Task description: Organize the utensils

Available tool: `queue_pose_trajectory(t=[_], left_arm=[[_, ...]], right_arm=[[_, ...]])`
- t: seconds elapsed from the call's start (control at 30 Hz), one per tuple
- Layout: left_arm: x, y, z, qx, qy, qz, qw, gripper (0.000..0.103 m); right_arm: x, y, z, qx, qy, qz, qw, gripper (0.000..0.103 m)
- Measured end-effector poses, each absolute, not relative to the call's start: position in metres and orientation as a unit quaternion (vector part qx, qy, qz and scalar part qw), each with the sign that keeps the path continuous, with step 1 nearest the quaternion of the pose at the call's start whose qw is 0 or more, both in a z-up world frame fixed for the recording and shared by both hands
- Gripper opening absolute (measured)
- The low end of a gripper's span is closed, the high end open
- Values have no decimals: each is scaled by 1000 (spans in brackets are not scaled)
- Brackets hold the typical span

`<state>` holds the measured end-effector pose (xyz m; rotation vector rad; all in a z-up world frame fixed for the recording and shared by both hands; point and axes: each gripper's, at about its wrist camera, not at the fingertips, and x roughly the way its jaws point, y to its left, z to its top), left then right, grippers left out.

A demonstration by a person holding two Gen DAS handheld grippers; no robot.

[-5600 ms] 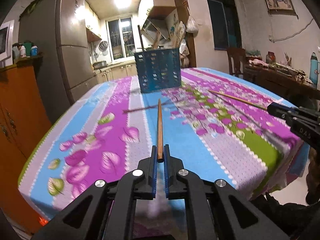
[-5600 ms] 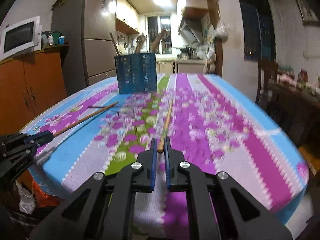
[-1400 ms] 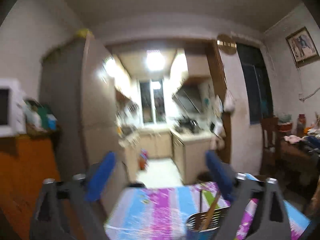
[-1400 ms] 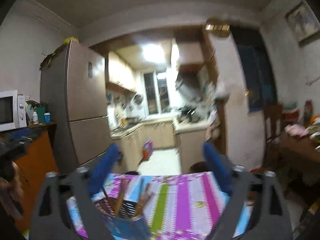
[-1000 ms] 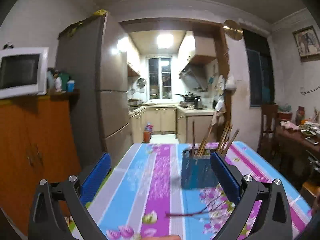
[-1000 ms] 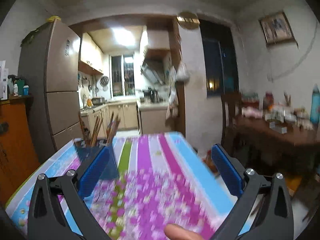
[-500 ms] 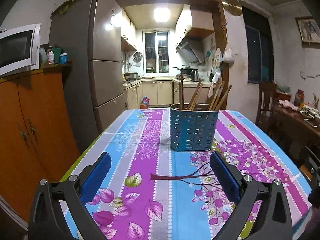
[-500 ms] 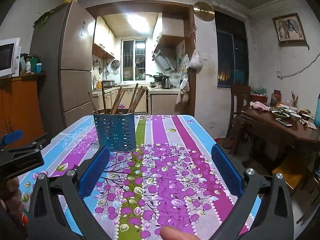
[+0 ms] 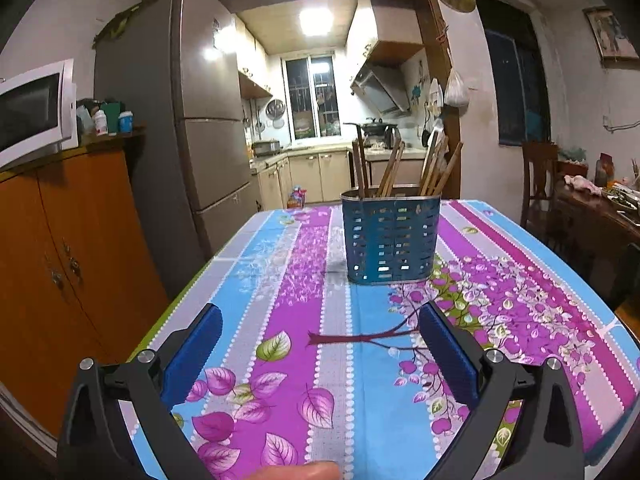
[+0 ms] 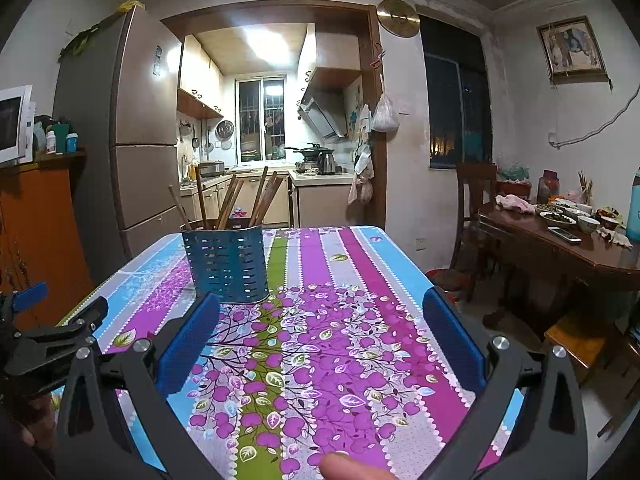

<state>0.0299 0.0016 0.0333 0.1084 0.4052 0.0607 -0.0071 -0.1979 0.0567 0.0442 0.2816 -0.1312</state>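
Both claws are spread wide and hold nothing. My left claw (image 9: pixel 318 332) hangs above the near end of the bench (image 9: pixel 288 280), its blue pads (image 9: pixel 192 354) far apart, with the patterned tablecloth (image 9: pixel 360 392) showing between them. My right claw (image 10: pixel 320 322) is the same: pads apart, only purple-flowered cloth in the gap.

Landmark: the blue slotted utensil holder (image 9: pixel 391 239), upright on the bench.
- Chopsticks (image 9: pixel 394 170) stand inside the holder, a bundle of brown wooden sticks that lean at mixed angles and rise well above its rim. I cannot count them.
- From the left wrist view, the holder sits beyond the left claw, slightly right of its centre line, well apart from the pads.
- From the right wrist view, the holder (image 10: pixel 226 264) sits beyond and to the left; the tip of the left pad (image 10: pixel 188 344) overlaps its base in the picture. I cannot tell if they touch.
- The left claw appears at the left edge of the right wrist view (image 10: pixel 60 332), nearer than the holder.

A fingertip (image 9: pixel 296 472) shows at the bottom edge of the left view, another (image 10: pixel 348 466) at the bottom of the right view.

Behind the holder: a refrigerator (image 9: pixel 192 152) to its left, an orange cabinet (image 9: pixel 68 248) nearer, and a lit kitchen beyond. To its right, a dark wooden dining table (image 10: pixel 560 248) with dishes.
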Motion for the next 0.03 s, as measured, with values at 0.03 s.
queue_pose_trajectory(t=[0.03], left_arm=[[30, 2, 32, 53, 204, 31, 977, 98]], right_arm=[[-6, -196, 57, 17, 142, -69, 987, 98]])
